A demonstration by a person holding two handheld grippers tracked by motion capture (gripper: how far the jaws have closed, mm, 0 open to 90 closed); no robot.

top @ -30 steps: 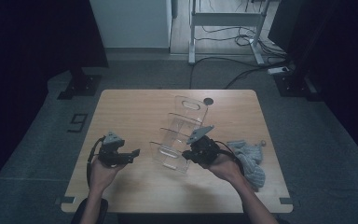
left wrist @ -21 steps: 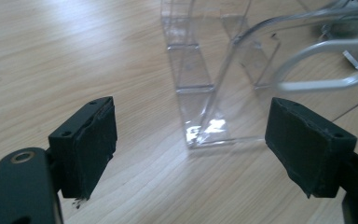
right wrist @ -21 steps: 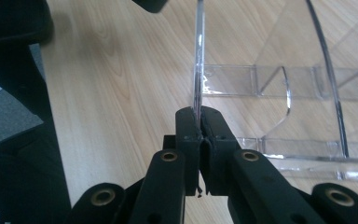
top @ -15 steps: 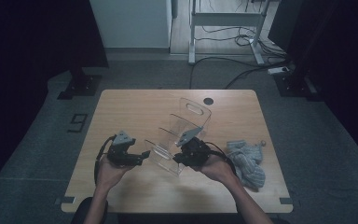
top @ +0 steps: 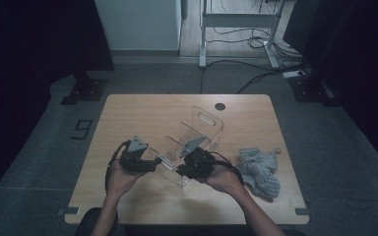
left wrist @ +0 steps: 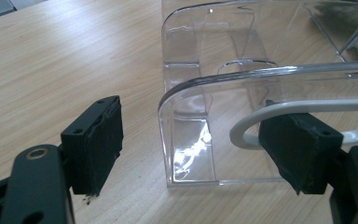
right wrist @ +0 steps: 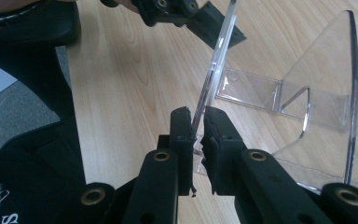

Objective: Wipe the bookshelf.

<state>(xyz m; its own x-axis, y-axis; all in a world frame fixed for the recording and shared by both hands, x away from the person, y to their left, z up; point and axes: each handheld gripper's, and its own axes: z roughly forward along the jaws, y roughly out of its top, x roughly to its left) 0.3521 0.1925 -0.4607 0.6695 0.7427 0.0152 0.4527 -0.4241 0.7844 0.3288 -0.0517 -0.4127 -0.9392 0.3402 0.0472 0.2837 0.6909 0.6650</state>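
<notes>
1. The right gripper (top: 184,169) has its two black jaws pinched tight on the nearest upright panel of the clear acrylic rack (top: 197,140); in the right gripper view the thin clear sheet runs up from between the pads (right wrist: 182,128), which press it on both sides
2. The left gripper (top: 152,163) comes at the same end of the rack from the other side, its jaws spread apart and just now drawing in a little; in the left gripper view the rounded corner of a clear panel (left wrist: 186,135) stands between them, and neither pad touches it that I can see
3. Behind that panel in the left gripper view a white cable (left wrist: 270,112) loops past the far pad
4. The rack sits near the middle of the wooden table (top: 142,110), running diagonally away from the person, with several upright dividers and a tall end panel with a slot handle at the far end
5. A crumpled grey cloth (top: 261,169) lies on the table just beside the right hand (top: 224,178), apart from the rack
6. A small round dark grommet (top: 220,106) sits in the tabletop near the far edge, beyond the rack
</notes>
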